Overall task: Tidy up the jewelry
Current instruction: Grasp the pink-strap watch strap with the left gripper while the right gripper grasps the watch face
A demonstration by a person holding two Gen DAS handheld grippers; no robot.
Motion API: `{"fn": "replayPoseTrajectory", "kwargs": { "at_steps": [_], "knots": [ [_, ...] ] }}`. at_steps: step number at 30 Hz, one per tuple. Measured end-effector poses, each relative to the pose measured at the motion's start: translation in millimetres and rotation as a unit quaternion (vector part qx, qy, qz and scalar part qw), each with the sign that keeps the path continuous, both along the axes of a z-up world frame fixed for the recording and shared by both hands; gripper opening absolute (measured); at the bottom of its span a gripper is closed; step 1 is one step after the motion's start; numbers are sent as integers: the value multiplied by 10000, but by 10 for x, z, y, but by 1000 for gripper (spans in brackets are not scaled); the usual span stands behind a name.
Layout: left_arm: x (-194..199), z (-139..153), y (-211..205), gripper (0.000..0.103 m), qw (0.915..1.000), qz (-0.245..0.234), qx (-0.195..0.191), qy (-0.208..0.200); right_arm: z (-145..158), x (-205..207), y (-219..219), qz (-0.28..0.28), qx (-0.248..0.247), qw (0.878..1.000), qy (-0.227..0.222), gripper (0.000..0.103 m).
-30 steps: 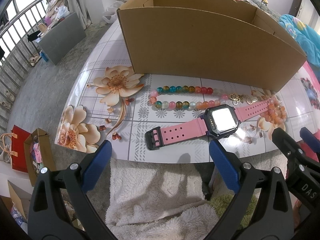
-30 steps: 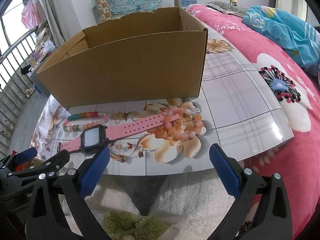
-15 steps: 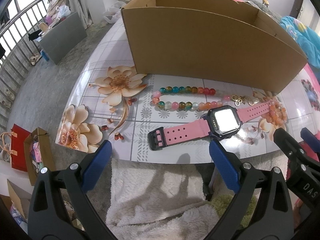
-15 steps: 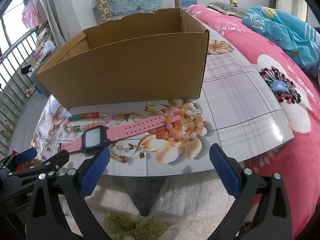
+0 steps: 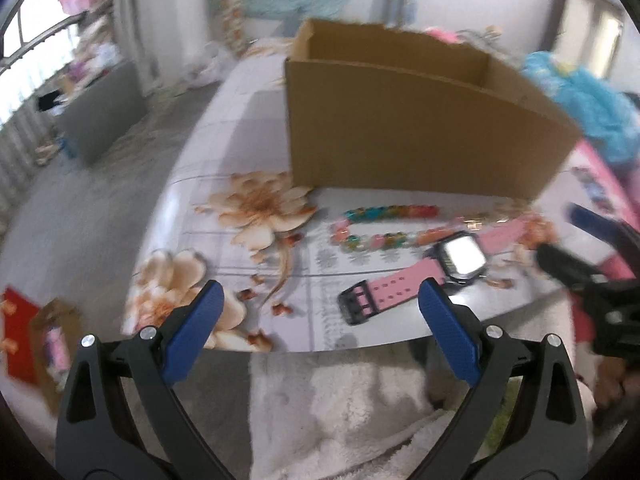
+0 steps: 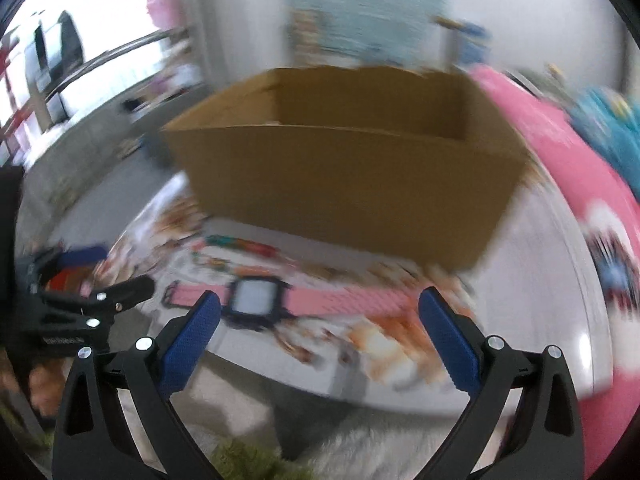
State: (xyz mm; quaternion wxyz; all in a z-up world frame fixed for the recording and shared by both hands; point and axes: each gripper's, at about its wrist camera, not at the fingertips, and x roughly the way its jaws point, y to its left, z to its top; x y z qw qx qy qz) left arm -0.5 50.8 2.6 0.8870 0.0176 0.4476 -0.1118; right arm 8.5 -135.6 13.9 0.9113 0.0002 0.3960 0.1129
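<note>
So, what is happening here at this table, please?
A person holds two grippers, left gripper and right gripper, both open and empty. The pink watch, the colourful bead bracelet and other jewelry lie on the floral table in front of the cardboard box. Nothing is picked up yet.
</note>
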Motion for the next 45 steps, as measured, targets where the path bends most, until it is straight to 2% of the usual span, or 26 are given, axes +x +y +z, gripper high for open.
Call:
{"fn": "replayPoseTrajectory", "kwargs": {
  "at_steps": [3, 6, 12, 16, 18, 19, 23, 27, 29, 31, 36, 38, 40, 42, 45],
  "knots": [
    [-30, 16, 81, 94, 9987, -231, -441, -98, -64, 150, 206, 981, -119, 9951, 4, 93],
    [-45, 12, 87, 95, 9969, -469, -624, -72, -190, 242, 329, 1527, -268, 9877, 202, 86],
    [-162, -55, -65, 95, 9952, -841, -235, -442, -390, 321, 501, 2307, -595, 9693, 605, 77],
    [-247, -55, -205, 94, 9895, -1242, 208, -706, -441, 354, 514, 2620, -790, 9581, 843, 69],
    [-259, -48, -283, 90, 9856, -1460, 370, -770, -432, 405, 454, 2629, -749, 9571, 962, 58],
    [-262, -64, -338, 82, 9829, -1597, 484, -773, -424, 439, 427, 2668, -688, 9556, 1049, 57],
    [-250, -191, -530, 69, 9723, -2009, 942, -737, -423, 586, 327, 2645, -126, 9539, 1414, 56],
    [-211, -280, -694, 59, 9611, -2328, 1325, -681, -439, 745, 209, 2672, 491, 9439, 1875, 56],
    [-190, -276, -737, 54, 9563, -2427, 1429, -781, -459, 810, 194, 2677, 735, 9387, 2045, 56],
    [-162, -267, -776, 51, 9545, -2455, 1495, -798, -469, 851, 155, 2660, 959, 9339, 2188, 55],
    [-26, -268, -817, 33, 9569, -2443, 1407, -705, -468, 844, 148, 2666, 1077, 9319, 2210, 55],
    [33, -265, -798, 18, 9566, -2423, 1446, -724, -450, 823, 119, 2568, 1105, 9351, 2176, 55],
    [79, -286, -774, 9, 9575, -2404, 1437, -688, -421, 782, 97, 2486, 1005, 9411, 2059, 55],
    [123, -277, -742, 9, 9594, -2421, 1301, -632, -364, 695, 79, 2437, 818, 9481, 1874, 55],
    [176, -267, -716, 7, 9584, -2454, 1317, -623, -305, 590, 37, 2372, 502, 9561, 1644, 55]
  ]
}}
